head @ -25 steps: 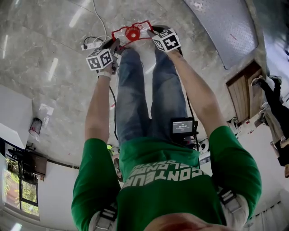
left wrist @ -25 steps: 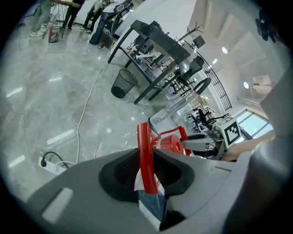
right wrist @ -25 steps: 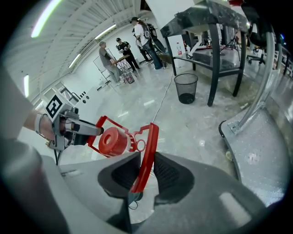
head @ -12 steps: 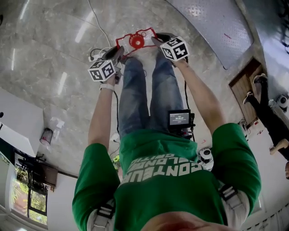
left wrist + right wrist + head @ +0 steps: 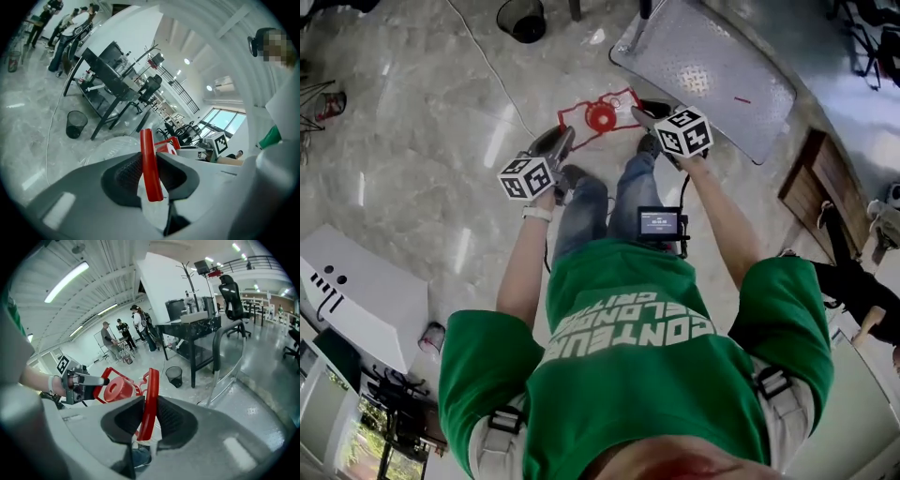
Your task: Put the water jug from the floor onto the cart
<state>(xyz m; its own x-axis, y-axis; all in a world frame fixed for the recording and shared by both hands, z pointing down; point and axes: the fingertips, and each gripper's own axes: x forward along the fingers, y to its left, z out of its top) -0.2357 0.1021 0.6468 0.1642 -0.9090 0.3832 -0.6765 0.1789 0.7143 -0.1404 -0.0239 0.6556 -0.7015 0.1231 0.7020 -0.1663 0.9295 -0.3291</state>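
Nearest to the head camera is the person's green shirt [image 5: 628, 375], and a small screen [image 5: 661, 223] hangs at the waist. Both arms reach forward. The left gripper [image 5: 568, 136] has its jaws clamped on one red bar of the handle [image 5: 150, 164], and the ribbed pads press on it from both sides. The right gripper [image 5: 637, 113] grips the opposite bar of the same handle. Its jaws are closing, with the pads already against the red plastic. Between the two grippers hangs the jug [image 5: 601, 116], with its red cap on top and its clear body below. It is in the air above the floor [image 5: 422, 141], in front of the person's legs. It is just beside the near corner of the cart [image 5: 712, 84], not on it. Farther away a black bin [image 5: 522, 19] stands on the floor.
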